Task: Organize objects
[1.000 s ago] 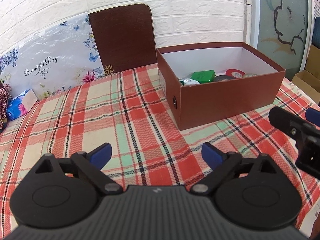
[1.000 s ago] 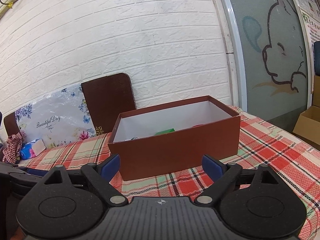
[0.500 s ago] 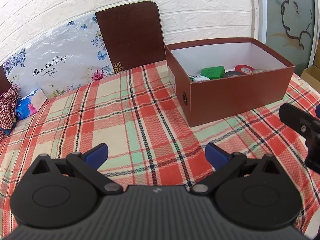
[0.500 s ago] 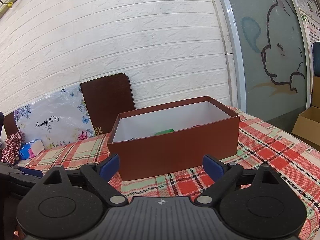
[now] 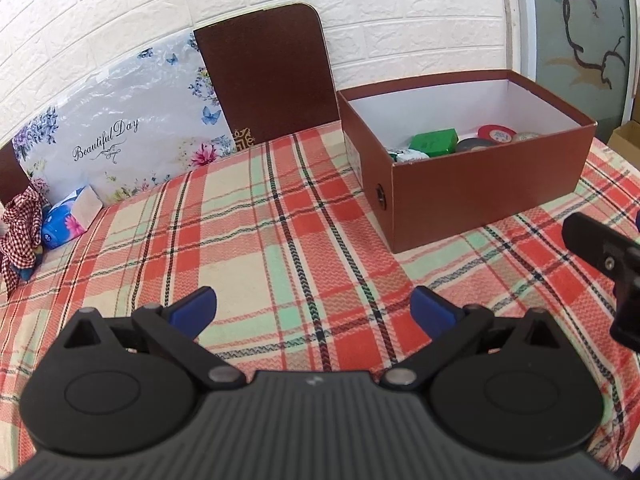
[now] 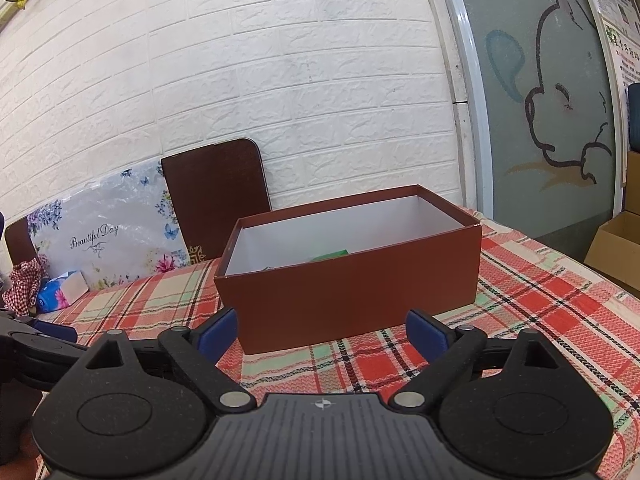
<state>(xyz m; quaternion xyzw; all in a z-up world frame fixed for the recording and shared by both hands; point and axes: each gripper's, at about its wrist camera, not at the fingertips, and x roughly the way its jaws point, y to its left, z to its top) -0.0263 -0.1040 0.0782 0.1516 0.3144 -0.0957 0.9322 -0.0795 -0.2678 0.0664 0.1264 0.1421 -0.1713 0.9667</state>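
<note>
An open brown box [image 5: 480, 196] stands on the plaid tablecloth [image 5: 260, 248] at the right. Inside it lie a green packet [image 5: 434, 142], a red tape roll [image 5: 497, 133], a dark tape roll [image 5: 474, 146] and a white-green item [image 5: 406, 155]. My left gripper [image 5: 313, 309] is open and empty, low over the cloth, left of and in front of the box. My right gripper [image 6: 322, 330] is open and empty, just in front of the box's long side [image 6: 360, 296]; only the green packet [image 6: 330, 256] shows over the rim.
A brown lid [image 5: 268, 76] and a floral board [image 5: 120, 136] lean against the white brick wall. A blue tissue pack [image 5: 70, 218] and a checked cloth [image 5: 18, 236] lie at the far left. A cardboard carton [image 6: 618, 248] stands beyond the table's right edge.
The left gripper has drawn back and turned a little left, so the box sits farther right and smaller in its view. The right gripper has barely moved. Both stay open.
</note>
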